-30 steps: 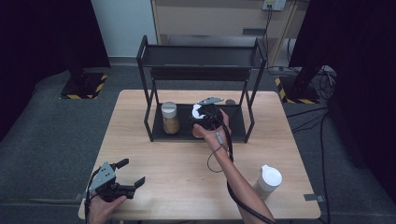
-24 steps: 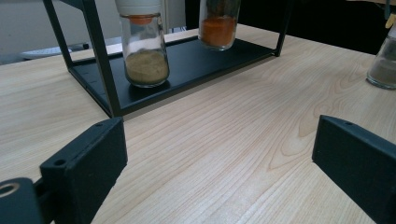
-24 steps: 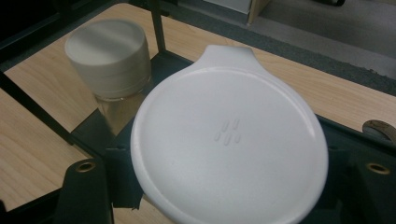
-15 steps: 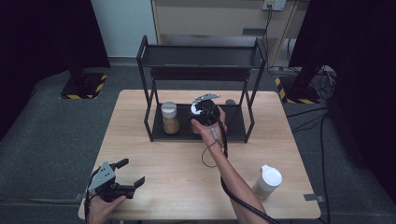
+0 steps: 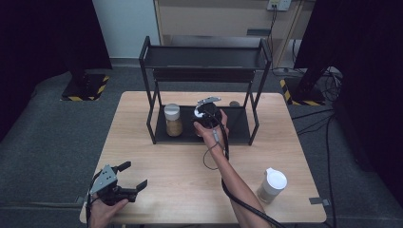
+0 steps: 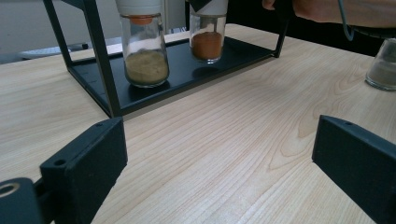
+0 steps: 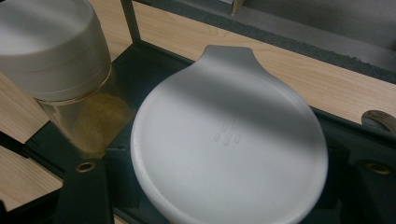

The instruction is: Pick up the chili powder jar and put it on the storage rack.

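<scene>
Two jars [image 6: 144, 44] on the rack [image 5: 240, 130], one [image 5: 272, 184] on the table [image 5: 166, 161].

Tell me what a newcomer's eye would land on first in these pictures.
Likely the black rack at the table's far side, where the right claw holds a white-lidded jar of orange powder on its lower shelf, beside a jar of tan powder. Another white-lidded jar stands alone at the near right.

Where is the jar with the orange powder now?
In the left gripper view, the orange jar stands on the black rack's bottom shelf, right of the tan jar, under the right gripper.
</scene>
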### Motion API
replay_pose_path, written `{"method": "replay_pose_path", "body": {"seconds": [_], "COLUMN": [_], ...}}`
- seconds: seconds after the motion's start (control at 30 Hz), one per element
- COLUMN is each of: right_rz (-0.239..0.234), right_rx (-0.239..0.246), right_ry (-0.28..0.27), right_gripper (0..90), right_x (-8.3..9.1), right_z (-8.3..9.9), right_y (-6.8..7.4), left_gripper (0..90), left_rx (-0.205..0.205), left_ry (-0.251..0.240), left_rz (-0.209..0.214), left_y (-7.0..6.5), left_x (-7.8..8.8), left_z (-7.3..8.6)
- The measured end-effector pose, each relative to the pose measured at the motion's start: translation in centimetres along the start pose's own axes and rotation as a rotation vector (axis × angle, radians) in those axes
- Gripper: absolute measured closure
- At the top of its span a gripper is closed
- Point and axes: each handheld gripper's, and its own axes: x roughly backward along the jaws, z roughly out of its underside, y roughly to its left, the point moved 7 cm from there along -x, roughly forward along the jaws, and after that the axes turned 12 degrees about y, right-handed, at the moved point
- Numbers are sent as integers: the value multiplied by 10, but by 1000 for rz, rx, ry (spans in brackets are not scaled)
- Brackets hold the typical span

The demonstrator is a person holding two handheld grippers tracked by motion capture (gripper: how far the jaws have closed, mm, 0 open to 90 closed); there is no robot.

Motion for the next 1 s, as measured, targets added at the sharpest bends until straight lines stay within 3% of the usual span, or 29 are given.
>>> {"method": "replay_pose_path", "body": {"seconds": [1.0], "right_rz": [-21], "right_rx": [-1], "right_ry": [13], "right_gripper": [308], "right_x": [-14], "right_z": [1], "right_y": [-6], "left_gripper": [24], "left_rx": [2], "left_ry": [1], "left_rz": [-1], "left_y": [1], "left_x": [0], "left_z": [1]}}
